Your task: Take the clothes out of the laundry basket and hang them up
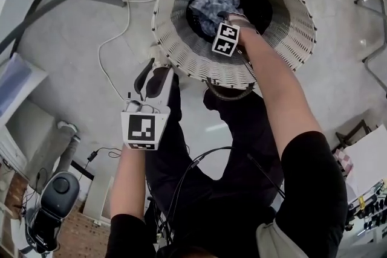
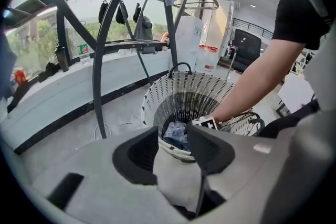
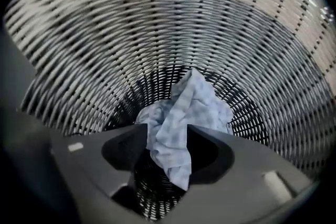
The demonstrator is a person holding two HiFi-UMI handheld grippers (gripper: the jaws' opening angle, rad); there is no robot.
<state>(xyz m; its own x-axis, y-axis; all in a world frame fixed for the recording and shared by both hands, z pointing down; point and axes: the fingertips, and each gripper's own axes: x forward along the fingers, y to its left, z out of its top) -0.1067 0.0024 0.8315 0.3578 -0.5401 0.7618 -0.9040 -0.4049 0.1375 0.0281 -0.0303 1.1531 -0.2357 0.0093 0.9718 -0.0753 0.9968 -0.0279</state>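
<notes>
- Right hand-held gripper (image 3: pixel 168 136) spread inside basket (image 3: pixel 157 34); crumpled cloth (image 3: pixel 184 113) just ahead, between its jaws, unpinched.
- Left hand-held gripper (image 2: pixel 172 136) spread, empty (outside the rim).
- Soft, light, floppy: pinch the raised fold.

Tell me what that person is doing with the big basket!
A person is reaching down into the white woven laundry basket with the right gripper. Its jaws are open, with a crumpled blue checked cloth between them, and they are not squeezing it. The cloth lies at the bottom of the basket, not yet lifted. The left gripper hangs open and empty just outside the basket's rim.
</notes>
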